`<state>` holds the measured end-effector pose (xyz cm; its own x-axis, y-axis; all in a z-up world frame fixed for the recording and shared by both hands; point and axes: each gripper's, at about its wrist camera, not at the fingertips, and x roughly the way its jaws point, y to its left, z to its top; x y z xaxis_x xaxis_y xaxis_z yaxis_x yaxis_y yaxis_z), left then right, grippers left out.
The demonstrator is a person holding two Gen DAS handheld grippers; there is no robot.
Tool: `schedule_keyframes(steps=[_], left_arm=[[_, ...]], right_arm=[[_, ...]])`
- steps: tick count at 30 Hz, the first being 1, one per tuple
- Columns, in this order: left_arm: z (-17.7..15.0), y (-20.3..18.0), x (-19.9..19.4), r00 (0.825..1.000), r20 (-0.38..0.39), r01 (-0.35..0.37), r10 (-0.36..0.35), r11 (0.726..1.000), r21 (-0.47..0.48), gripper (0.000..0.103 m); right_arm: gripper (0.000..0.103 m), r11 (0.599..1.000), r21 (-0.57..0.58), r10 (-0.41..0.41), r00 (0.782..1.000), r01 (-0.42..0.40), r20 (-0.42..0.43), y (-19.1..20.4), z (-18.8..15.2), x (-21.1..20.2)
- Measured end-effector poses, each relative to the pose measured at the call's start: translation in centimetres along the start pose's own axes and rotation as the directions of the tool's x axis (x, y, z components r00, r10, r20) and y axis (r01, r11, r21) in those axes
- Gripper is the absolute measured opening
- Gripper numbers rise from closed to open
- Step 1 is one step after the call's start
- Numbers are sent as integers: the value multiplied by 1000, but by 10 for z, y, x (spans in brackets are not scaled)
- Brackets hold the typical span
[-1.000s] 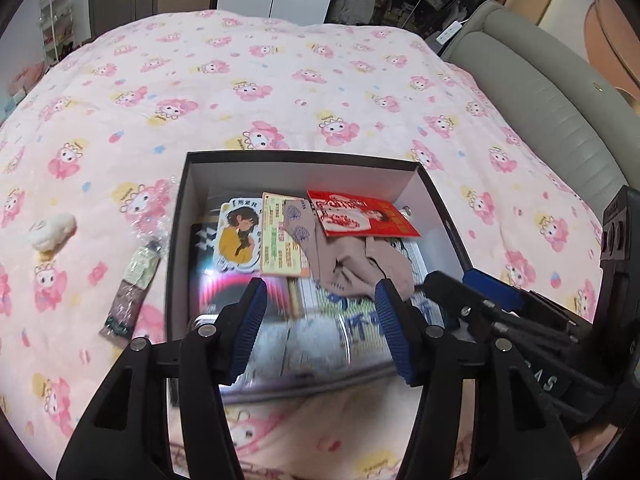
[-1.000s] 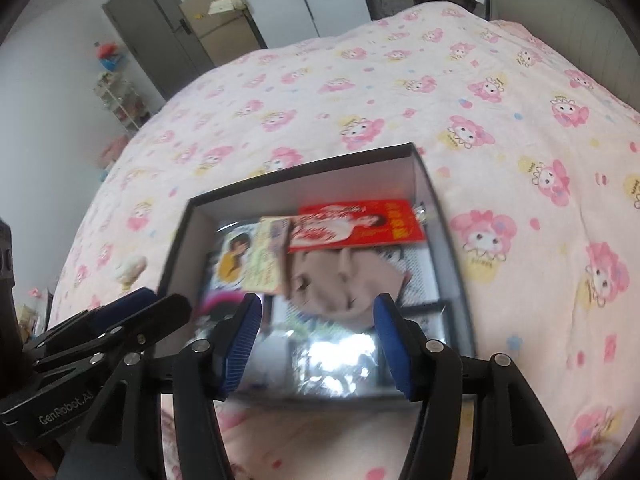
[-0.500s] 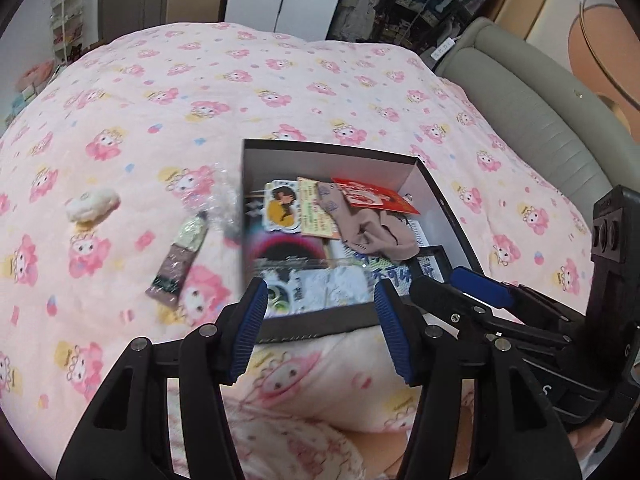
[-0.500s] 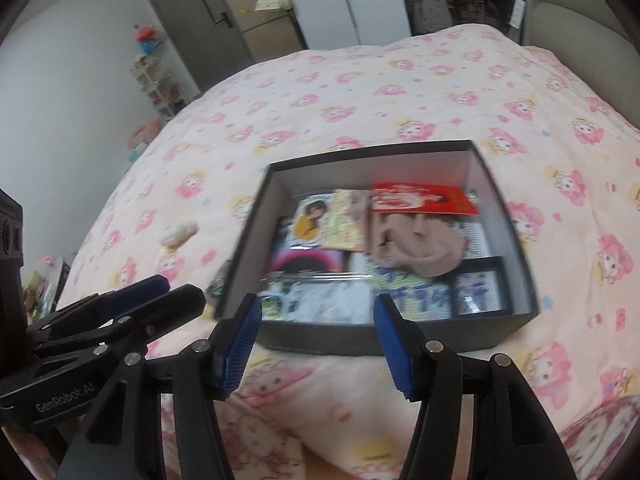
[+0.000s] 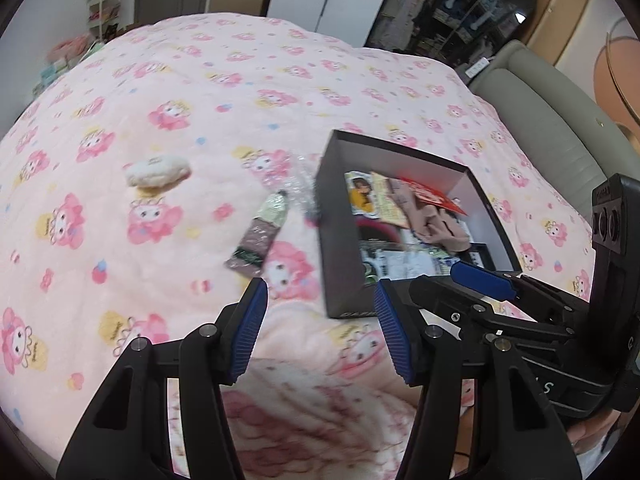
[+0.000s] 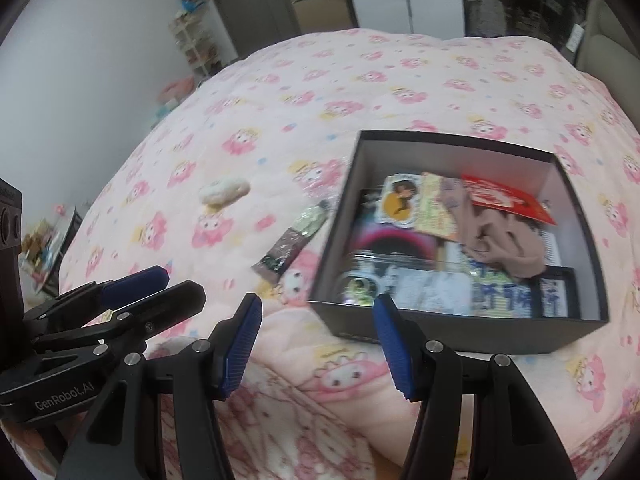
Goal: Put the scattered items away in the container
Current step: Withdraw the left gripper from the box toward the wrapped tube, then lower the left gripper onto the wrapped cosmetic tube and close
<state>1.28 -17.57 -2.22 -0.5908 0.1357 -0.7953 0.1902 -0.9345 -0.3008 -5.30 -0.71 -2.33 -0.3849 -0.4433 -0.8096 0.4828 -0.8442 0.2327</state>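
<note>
A black open box (image 5: 340, 248) (image 6: 452, 326) sits on the pink bed and holds cards, a red packet (image 6: 508, 198), a beige cloth (image 6: 500, 240) and booklets. Left of it lie a brown-and-green packet (image 5: 260, 234) (image 6: 296, 236), a crinkled clear wrapper (image 5: 298, 184) and a small white plush (image 5: 158, 170) (image 6: 224, 192). My left gripper (image 5: 318, 332) is open and empty, in front of the box's near left corner. My right gripper (image 6: 318, 344) is open and empty, also near that corner. Each gripper shows in the other's view.
The pink patterned duvet (image 5: 180, 92) covers the whole bed, bunched in folds near the grippers. A grey padded headboard (image 5: 560, 128) runs along the right. A shelf (image 6: 196, 44) and doors stand beyond the far bed edge.
Both grippers have pulled back from over the box and swung left. The box now sits to the right, and the packet and plush are nearer the centre.
</note>
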Motion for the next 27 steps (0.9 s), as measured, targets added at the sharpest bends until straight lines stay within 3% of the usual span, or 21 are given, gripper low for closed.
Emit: schedule_keyframes(steps=[13, 27], left_arm=[[-10, 76, 8, 999, -27, -26, 23, 994, -102, 55], [-4, 94, 57, 990, -141, -6, -14, 990, -140, 55]], right_arm=[[55, 998, -65, 12, 997, -18, -80, 56, 4, 53], [54, 999, 51, 21, 989, -13, -149, 37, 2, 96]])
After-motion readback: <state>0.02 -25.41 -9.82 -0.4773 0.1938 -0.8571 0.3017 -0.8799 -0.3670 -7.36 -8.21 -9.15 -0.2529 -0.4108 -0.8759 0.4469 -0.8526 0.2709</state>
